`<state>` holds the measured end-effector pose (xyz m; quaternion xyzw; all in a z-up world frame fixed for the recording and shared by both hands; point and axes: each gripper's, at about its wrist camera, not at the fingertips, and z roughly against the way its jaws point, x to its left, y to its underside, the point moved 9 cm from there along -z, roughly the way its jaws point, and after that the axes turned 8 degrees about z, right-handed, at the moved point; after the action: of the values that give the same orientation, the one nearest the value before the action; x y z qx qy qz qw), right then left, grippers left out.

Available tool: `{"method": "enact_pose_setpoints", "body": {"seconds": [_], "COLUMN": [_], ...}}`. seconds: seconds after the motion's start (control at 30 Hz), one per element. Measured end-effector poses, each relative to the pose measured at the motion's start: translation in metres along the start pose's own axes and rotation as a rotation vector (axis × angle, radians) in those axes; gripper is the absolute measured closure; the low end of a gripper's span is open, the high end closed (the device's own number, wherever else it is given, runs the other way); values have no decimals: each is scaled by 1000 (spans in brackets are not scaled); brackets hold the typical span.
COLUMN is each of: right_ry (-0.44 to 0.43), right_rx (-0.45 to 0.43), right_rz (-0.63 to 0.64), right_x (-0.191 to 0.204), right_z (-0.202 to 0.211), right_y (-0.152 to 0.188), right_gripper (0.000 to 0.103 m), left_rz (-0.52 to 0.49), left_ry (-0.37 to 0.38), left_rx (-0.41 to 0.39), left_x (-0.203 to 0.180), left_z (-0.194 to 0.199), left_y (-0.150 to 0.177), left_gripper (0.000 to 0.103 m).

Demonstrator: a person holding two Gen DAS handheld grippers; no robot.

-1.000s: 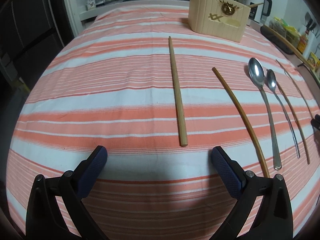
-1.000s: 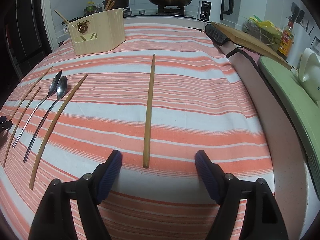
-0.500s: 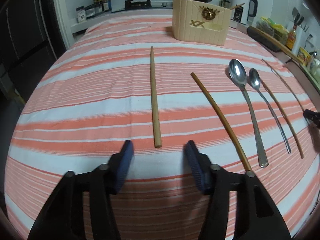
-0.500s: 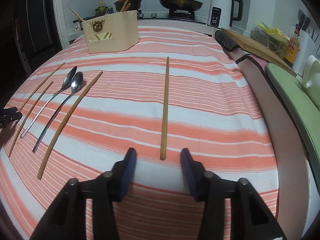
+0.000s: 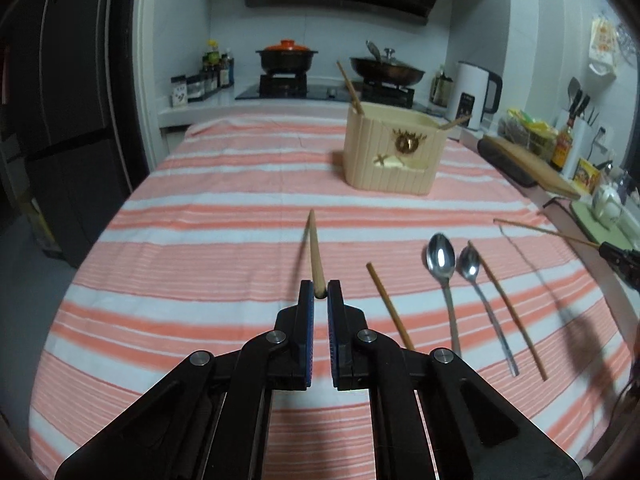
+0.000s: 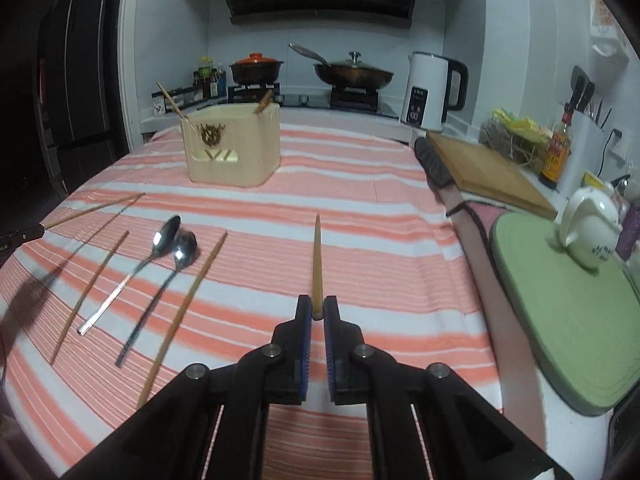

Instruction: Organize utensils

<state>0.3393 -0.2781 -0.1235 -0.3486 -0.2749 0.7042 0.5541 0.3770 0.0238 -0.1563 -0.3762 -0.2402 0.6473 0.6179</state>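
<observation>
Your left gripper [image 5: 320, 294] is clamped on a wooden chopstick [image 5: 315, 254], lifted above the striped bench [image 5: 224, 216]. Your right gripper [image 6: 317, 314] pinches another chopstick [image 6: 317, 264]; spoons [image 6: 160, 252] lie w/ more chopsticks, holder [image 6: 234, 148] beyond

Matt wooden chopstick [image 5: 315, 254], glossy metal spoons [image 5: 441, 258], striped woven cloth [image 5: 224, 216]

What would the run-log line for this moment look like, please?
left gripper: shut on chopstick, lifted | right gripper: shut on second chopstick, lifted | spoons: on cloth | holder: ahead
</observation>
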Motion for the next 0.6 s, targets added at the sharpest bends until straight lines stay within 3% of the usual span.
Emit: {"method": "enact_pose_setpoints", "body": {"seconds": [0.33, 0.6], "right_ry": [-35, -89], "right_rx": [-201, -259], "right_rz": [7, 3], "right_x": [16, 31], "right_z": [59, 81], "right_y": [-85, -112], "right_gripper": [97, 97], "left_rz": [-16, -28], "left_ry": [107, 172], "left_rx": [-154, -180], "left_x": [-26, -49], "left_z": [67, 92], "left_y": [-79, -99], "left_gripper": [99, 99]}}
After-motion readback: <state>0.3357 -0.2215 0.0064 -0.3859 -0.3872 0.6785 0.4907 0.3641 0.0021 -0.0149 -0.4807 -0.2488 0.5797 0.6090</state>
